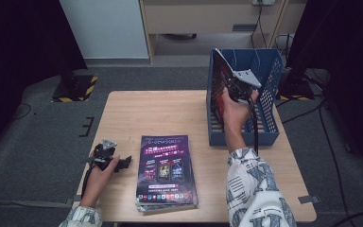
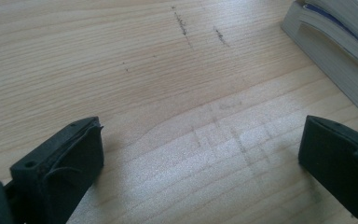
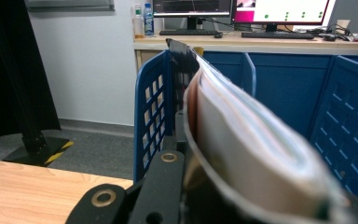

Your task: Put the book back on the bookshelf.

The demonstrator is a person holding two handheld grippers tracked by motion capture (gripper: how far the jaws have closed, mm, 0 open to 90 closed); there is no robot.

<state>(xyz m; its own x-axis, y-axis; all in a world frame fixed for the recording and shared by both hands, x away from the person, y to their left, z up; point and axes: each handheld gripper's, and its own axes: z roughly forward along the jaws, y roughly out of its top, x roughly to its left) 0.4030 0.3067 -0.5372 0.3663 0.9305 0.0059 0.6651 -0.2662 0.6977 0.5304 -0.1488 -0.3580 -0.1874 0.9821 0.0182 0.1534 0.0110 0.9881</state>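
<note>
The magazine (image 1: pixel 223 75) stands upright in the blue file rack (image 1: pixel 269 71) at the table's (image 1: pixel 170 109) far right corner, clamped in my right gripper (image 1: pixel 238 90), while my left gripper (image 1: pixel 123 163) rests wide open near the front left edge.

Print on the purple magazine cover (image 1: pixel 166 169) on the worktop (image 1: pixel 170 113), far too small and blurred to read; screen (image 3: pixel 279 10) markings likewise illegible

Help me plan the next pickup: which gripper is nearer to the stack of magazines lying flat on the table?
Left. The left gripper rests on the table just beside the stack of magazines, jaws open. The right gripper is farther off at the blue file rack, shut on another magazine.
</note>
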